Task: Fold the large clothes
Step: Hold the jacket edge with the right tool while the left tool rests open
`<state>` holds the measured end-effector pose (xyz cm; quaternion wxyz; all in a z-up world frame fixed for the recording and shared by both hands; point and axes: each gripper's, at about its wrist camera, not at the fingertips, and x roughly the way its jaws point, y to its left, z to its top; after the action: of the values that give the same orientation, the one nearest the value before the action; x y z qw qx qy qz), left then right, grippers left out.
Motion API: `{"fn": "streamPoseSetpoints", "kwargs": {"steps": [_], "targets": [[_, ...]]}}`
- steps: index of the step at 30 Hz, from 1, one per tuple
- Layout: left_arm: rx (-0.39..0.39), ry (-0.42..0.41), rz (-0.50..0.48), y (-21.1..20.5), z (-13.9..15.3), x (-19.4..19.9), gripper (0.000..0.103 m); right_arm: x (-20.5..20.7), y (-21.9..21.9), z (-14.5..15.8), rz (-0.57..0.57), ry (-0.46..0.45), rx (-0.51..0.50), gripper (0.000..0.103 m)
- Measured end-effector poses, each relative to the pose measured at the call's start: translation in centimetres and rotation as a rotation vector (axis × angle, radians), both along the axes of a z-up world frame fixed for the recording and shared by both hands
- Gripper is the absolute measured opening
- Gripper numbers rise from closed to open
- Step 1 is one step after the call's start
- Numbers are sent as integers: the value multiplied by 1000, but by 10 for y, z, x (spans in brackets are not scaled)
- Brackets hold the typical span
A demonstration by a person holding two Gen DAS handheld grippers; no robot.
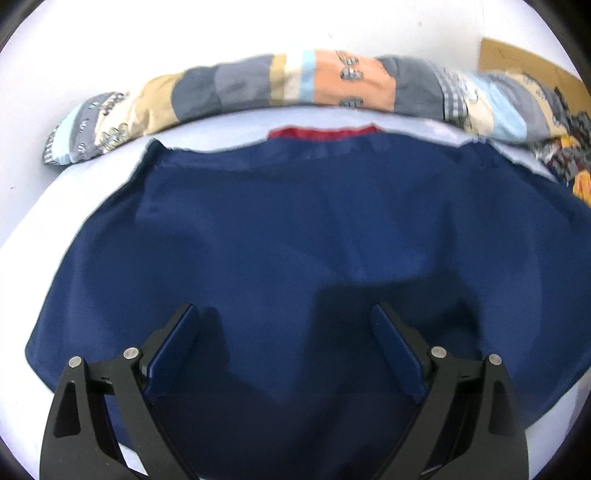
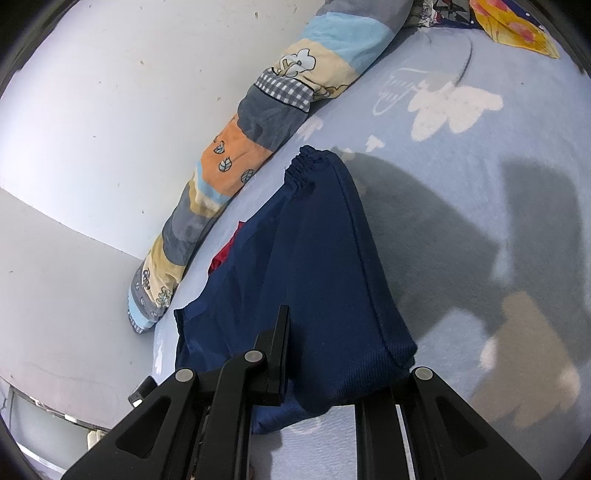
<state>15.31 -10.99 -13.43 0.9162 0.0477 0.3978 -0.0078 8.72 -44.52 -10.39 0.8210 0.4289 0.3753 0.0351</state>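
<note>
Bed sheet [image 2: 461,192]: pale blue, printed with white cloud and flower shapes. Patchwork bolster [image 1: 258,86]: long, stuffed, in grey, beige, orange and light blue panels with small leaf and flower prints; lies along the sheet's far edge against the wall. Wall [image 2: 92,110]: white, lightly speckled. Cardboard [image 1: 517,61]: brown, behind the bolster. Patterned cloth [image 2: 513,26]: yellow with pink spots, at the sheet's far corner.

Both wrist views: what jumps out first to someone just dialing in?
A big navy garment spread on the pale blue bed sheet fills the middle, a red strip peeking at its far edge. The right gripper is shut on its near edge; the left gripper is open above it. A patchwork pillow lines the wall.
</note>
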Motion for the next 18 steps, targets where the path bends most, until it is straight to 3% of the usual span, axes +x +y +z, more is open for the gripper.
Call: {"fn": "streamPoseSetpoints", "kwargs": {"steps": [1, 3, 8, 10, 18], "targets": [[7, -13, 1, 1, 1, -1, 95, 0, 1, 1, 0, -2, 3, 13], [53, 38, -16, -1, -13, 3, 96, 0, 3, 2, 1, -6, -3, 13], [14, 19, -24, 1, 2, -5, 95, 0, 4, 4, 5, -14, -6, 13], [54, 42, -31, -2, -4, -6, 95, -1, 4, 5, 5, -16, -7, 13], [42, 57, -11, 4, 2, -26, 95, 0, 4, 7, 9, -19, -4, 13]]}}
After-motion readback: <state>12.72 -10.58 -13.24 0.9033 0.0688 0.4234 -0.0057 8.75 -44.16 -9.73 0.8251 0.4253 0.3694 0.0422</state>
